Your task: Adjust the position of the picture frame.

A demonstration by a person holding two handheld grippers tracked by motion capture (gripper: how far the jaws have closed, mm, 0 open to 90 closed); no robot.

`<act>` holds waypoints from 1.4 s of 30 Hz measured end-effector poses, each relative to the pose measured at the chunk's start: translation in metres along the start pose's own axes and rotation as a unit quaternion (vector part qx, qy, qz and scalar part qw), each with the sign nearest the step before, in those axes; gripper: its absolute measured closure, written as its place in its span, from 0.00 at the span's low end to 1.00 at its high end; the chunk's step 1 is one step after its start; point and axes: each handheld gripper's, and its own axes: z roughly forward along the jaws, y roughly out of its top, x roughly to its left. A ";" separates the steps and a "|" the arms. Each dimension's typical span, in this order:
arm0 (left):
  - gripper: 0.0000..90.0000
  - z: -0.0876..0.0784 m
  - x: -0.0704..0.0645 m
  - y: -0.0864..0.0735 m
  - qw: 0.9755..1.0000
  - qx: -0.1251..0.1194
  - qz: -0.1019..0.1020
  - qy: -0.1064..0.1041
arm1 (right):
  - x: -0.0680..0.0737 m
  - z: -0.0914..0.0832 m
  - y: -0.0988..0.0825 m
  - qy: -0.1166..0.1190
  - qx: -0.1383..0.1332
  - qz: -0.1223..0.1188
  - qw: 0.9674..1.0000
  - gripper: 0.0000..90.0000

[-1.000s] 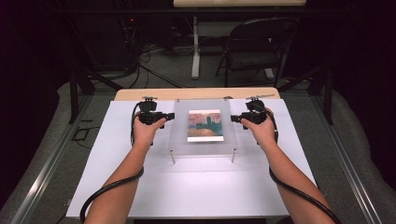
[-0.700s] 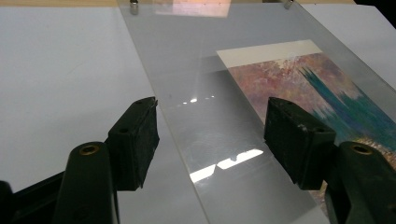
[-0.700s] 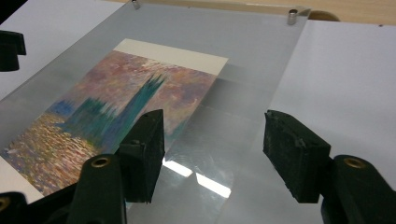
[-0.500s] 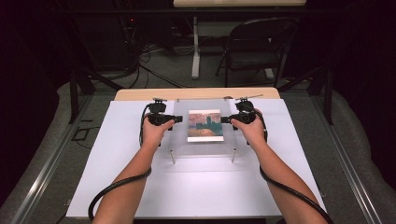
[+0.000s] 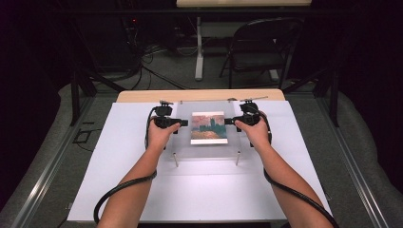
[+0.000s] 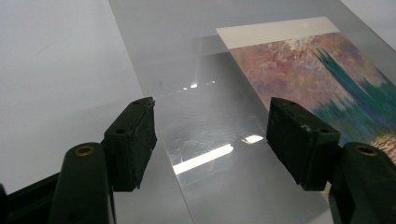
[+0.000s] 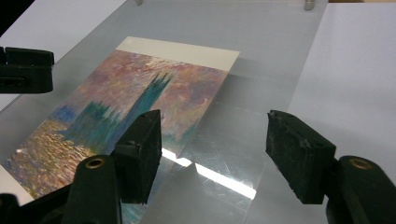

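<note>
Since a second ago I brought both hands inward to the clear acrylic sheet (image 5: pixel 204 142) covering the picture card (image 5: pixel 208 127) on the tabletop (image 5: pixel 119 190). The left gripper (image 5: pixel 186 122) and right gripper (image 5: pixel 227 121) are released, jaws wide, holding nothing; the right gripper's jaws have just been opening. I judge the grasp comes next.

Your left tool (image 6: pixel 211 140) is cut off by the bottom edge of the left gripper view, so you see just its two black pads and part of the arms behind them. The painted card (image 6: pixel 322 74) runs out past the right edge there, and its lower part hides behind one pad. In the right gripper view the card's (image 7: pixel 116 116) near corner leaves the frame at the bottom left. The clear sheet (image 5: pixel 209 152) over it is hard to trace from the high view; its edges nearly vanish against the white bench (image 5: pixel 119 190). Whether your tools touch that sheet cannot be told.
</note>
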 end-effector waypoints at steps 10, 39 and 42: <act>0.36 0.005 0.006 -0.001 1.000 0.003 -0.018 -0.010 | -0.005 0.004 -0.001 -0.004 0.015 0.004 1.000 0.38; 0.25 0.012 0.007 -0.004 0.998 0.012 -0.045 -0.039 | -0.016 0.018 -0.008 0.040 0.028 0.070 0.996 0.32; 0.25 0.012 0.007 -0.004 0.998 0.013 -0.045 -0.039 | -0.016 0.018 -0.008 0.040 0.027 0.069 0.996 0.31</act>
